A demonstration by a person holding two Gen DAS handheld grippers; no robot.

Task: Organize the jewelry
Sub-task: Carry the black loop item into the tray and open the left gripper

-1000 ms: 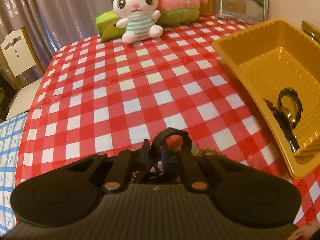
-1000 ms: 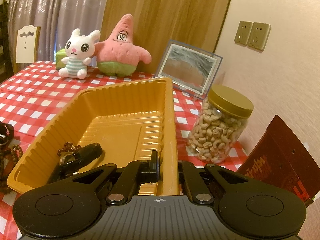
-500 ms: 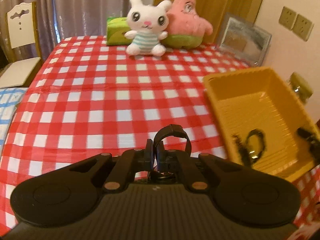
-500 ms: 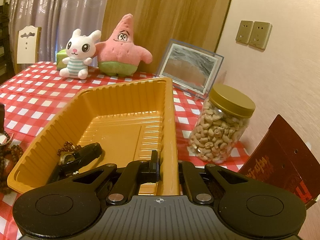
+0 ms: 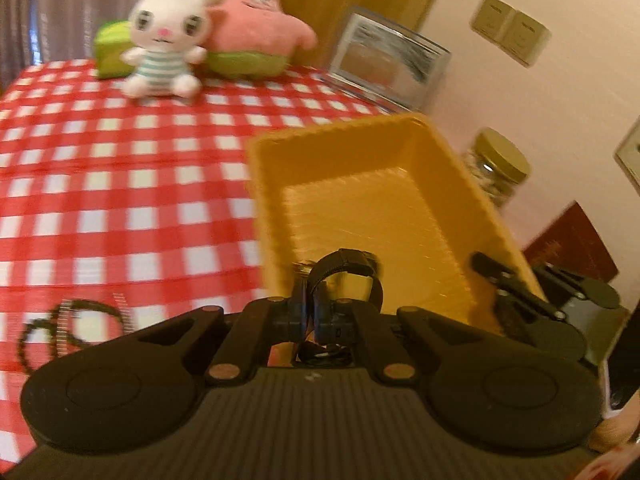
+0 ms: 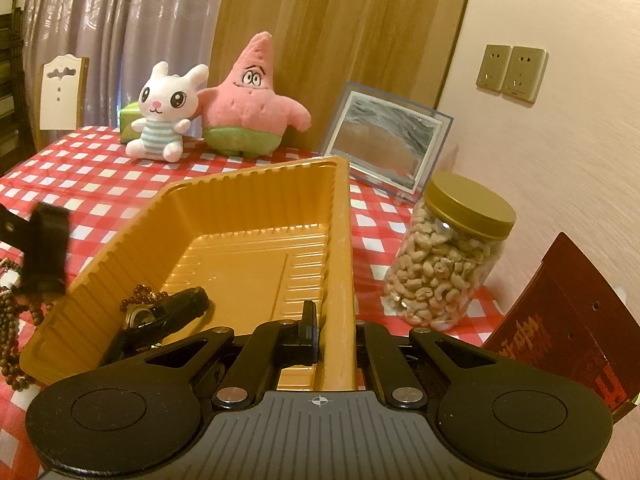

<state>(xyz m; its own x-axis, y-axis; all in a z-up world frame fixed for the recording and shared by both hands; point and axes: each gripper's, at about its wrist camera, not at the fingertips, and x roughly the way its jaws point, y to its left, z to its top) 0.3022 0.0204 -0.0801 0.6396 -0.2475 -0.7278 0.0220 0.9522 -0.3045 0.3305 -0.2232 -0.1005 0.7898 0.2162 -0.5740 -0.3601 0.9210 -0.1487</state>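
Note:
My left gripper (image 5: 312, 304) is shut on a black watch strap (image 5: 348, 270) that arches above its fingertips. It hangs at the near left corner of the yellow tray (image 5: 360, 152); the picture is blurred by motion. From the right wrist view, the left gripper (image 6: 44, 248) shows as a dark blur beside the tray's left wall. My right gripper (image 6: 334, 332) is shut on the right wall of the yellow tray (image 6: 256, 184). Inside the tray lie another black watch (image 6: 176, 306) and a brown bead bracelet (image 6: 140, 292).
A bead string (image 6: 10, 320) and a dark chain (image 5: 68, 320) lie on the red checked cloth left of the tray. A cashew jar (image 6: 452, 260) and a red box (image 6: 568, 340) stand to the right. Plush toys (image 6: 164, 116) and a picture frame (image 6: 384, 140) line the back.
The left gripper has risen and swung right with the watch strap, from over the cloth to the tray's near corner. The right gripper and the tray have kept still.

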